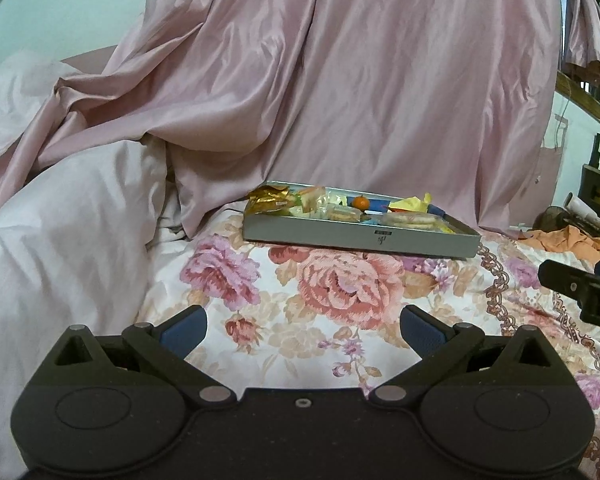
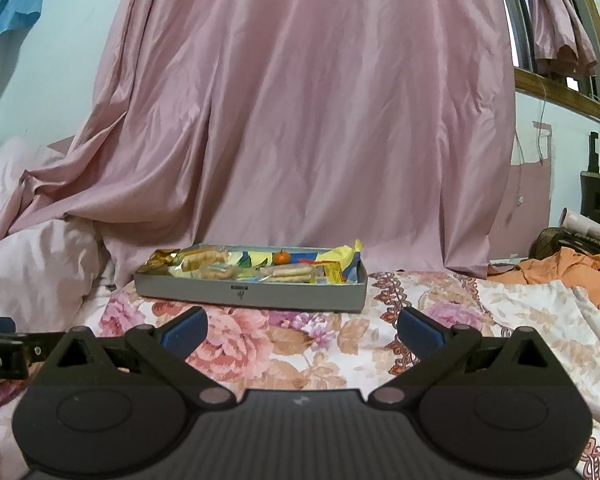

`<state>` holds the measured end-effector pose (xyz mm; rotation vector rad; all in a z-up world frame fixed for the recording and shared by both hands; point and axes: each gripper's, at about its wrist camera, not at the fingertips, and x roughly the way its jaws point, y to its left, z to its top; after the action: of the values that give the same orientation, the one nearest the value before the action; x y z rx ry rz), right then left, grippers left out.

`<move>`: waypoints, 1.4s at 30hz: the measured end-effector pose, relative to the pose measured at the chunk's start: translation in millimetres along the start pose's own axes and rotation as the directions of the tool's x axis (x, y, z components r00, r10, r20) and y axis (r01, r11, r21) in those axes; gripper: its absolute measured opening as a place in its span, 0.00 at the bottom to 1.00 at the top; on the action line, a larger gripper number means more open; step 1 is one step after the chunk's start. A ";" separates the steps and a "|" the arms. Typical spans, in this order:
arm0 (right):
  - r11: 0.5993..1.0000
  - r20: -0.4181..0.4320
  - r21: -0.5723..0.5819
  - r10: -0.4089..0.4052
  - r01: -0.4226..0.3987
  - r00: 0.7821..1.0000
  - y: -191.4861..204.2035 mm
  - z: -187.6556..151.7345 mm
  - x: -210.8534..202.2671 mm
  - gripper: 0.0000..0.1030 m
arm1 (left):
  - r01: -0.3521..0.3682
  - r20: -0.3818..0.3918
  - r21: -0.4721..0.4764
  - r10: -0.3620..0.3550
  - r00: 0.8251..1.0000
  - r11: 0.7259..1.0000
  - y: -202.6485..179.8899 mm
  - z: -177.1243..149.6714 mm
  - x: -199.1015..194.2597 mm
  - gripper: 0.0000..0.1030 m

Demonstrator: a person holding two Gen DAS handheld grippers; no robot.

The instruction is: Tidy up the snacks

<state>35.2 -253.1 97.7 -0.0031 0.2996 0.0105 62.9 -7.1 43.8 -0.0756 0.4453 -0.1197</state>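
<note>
On the bed, left wrist view: left hand-held gripper [image 1: 303,330] spread wide, nothing between the blue pads [image 1: 186,330]. It sits low over the floral bedspread [image 1: 340,288], well short of the grey tray [image 1: 356,236]. The tray rests on the bedspread at the foot of a hanging pink curtain [image 1: 340,80]. Contents are packed and seen edge-on: a gold foil packet [image 1: 266,198] overhanging the tray's left end, a small orange fruit [image 1: 361,202] mid-tray, clear-wrapped biscuits [image 1: 410,220] right of it, and a yellow wrapper [image 1: 410,203] behind. The rest are too small to identify. White bedding [image 1: 68,232] is heaped to the left. Part of the right hand-held gripper [image 1: 584,288] is cut off at the right edge; its opening cannot be read from here.

Right wrist view: right hand-held gripper [image 2: 303,330] also wide and empty, facing the tray [image 2: 252,292] nearly square-on. This angle shows wafer rolls in a clear pack [image 2: 204,258] near the gold foil packet [image 2: 162,258], the orange fruit [image 2: 281,257], and a yellow packet [image 2: 342,254] propped at the right end. Orange cloth [image 2: 572,272] lies crumpled at far right, fuller here than in the other view. A black fragment of the left hand-held gripper [image 2: 4,350] intrudes at the left edge, lettering partly cut off.
</note>
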 end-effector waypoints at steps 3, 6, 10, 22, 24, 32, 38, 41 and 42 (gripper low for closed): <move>1.000 -0.009 -0.005 0.002 -0.002 1.000 1.4 -2.2 -1.3 1.00 | -0.001 -0.004 0.000 0.001 1.000 1.000 0.2 -0.2 0.4 0.99; 1.000 -0.022 -0.007 0.003 -0.003 1.000 2.1 -4.0 -1.8 1.00 | -0.001 -0.008 0.000 0.001 1.000 1.000 0.0 -0.5 0.5 0.99; 1.000 -0.040 -0.004 0.001 -0.001 0.999 1.8 -6.5 -1.2 1.00 | -0.002 -0.017 -0.002 0.002 1.000 1.000 0.8 -1.8 2.4 0.99; 1.000 -0.137 0.022 -0.018 0.021 0.990 -2.4 -17.3 13.4 1.00 | -0.011 -0.062 0.006 0.011 0.998 1.000 0.9 -9.6 11.6 0.99; 0.999 -0.158 0.026 -0.017 0.022 0.987 -2.3 -19.9 16.7 1.00 | -0.017 -0.067 0.007 0.017 0.998 1.000 1.2 -11.6 13.7 0.99; 1.000 -0.203 0.020 -0.013 0.018 0.979 0.8 -26.3 23.8 1.00 | -0.039 -0.087 0.015 0.040 0.995 0.999 1.6 -18.6 21.2 0.99; 1.000 -0.238 -0.002 -0.009 0.009 0.971 5.1 -30.7 28.6 1.00 | -0.034 -0.095 0.027 0.036 0.995 0.999 -0.9 -22.6 24.0 0.99; 1.000 -0.240 -0.014 -0.009 0.006 0.971 6.9 -31.1 29.0 1.00 | -0.033 -0.093 0.032 0.036 0.995 0.999 -1.5 -23.5 24.7 0.99; 1.000 -0.241 -0.017 -0.009 0.005 0.970 7.4 -31.2 29.5 1.00 | -0.033 -0.096 0.030 0.035 0.995 0.999 -1.2 -24.0 25.2 0.99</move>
<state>54.1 -245.5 59.2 -0.0220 0.5433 0.0057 75.0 -12.8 11.6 -0.0340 0.5406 -0.0964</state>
